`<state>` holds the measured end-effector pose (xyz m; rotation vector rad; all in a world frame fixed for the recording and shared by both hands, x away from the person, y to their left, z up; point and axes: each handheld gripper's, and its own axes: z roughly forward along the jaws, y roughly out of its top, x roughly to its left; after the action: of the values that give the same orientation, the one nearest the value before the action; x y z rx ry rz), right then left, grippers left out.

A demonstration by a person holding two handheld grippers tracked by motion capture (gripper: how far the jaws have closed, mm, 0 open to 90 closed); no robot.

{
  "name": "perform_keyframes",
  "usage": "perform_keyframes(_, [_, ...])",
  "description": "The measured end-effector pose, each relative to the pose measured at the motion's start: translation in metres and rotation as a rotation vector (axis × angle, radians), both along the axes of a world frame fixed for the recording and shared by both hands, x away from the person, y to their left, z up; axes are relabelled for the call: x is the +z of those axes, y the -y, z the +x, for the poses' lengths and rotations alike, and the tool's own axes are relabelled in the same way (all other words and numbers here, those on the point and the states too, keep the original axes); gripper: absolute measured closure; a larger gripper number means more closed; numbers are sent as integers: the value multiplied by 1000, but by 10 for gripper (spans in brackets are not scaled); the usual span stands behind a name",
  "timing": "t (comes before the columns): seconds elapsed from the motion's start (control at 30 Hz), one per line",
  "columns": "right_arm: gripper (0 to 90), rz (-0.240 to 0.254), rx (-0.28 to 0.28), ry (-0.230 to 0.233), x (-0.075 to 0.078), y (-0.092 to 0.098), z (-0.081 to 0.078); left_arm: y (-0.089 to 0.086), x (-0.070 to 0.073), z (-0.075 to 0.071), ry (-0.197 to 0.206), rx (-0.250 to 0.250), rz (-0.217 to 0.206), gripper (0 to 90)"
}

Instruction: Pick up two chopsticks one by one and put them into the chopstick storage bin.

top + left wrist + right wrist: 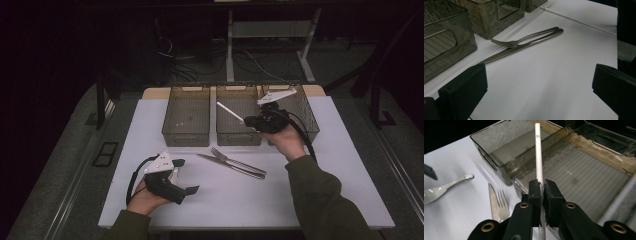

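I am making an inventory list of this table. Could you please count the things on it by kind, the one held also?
Bins: 3
Fork: 1
Knife: 1
Spoon: 1
White stick, held by the right gripper over the middle bin: 1
Total: 7

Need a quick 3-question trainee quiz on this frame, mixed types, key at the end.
1. True or false: the left hand-held gripper grips the fork.
2. The white stick is clamped by which hand-held gripper: A) left B) right C) neither?
3. Fill in: the stick hangs over the ___ of the three bins.

Key: 1. False; its jaws stand open and empty. 2. B, the right hand-held gripper. 3. Middle bin.
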<state>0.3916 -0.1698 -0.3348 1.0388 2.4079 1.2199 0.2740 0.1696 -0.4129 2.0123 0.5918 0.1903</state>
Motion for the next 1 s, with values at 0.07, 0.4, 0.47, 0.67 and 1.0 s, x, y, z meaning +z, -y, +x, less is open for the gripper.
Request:
perform_keyframes(0.07, [846, -1, 2, -5, 1, -10, 5, 1, 0, 0, 2, -4, 3, 0])
perform_keyframes(0.4, [846, -15, -2, -10, 2, -54, 26, 3, 0, -1, 8, -8, 6, 0])
perform_keyframes(0.47, [846, -20, -5, -13, 2, -62, 30, 3, 1, -1, 10, -12, 7, 0])
perform_keyframes(0.67, [846, -37, -4, -27, -1, -87, 44, 2, 1, -1, 12, -14, 10, 0])
perform_keyframes(1.0, [845, -74, -19, -69, -9, -131, 71, 2, 2, -2, 15, -19, -5, 0])
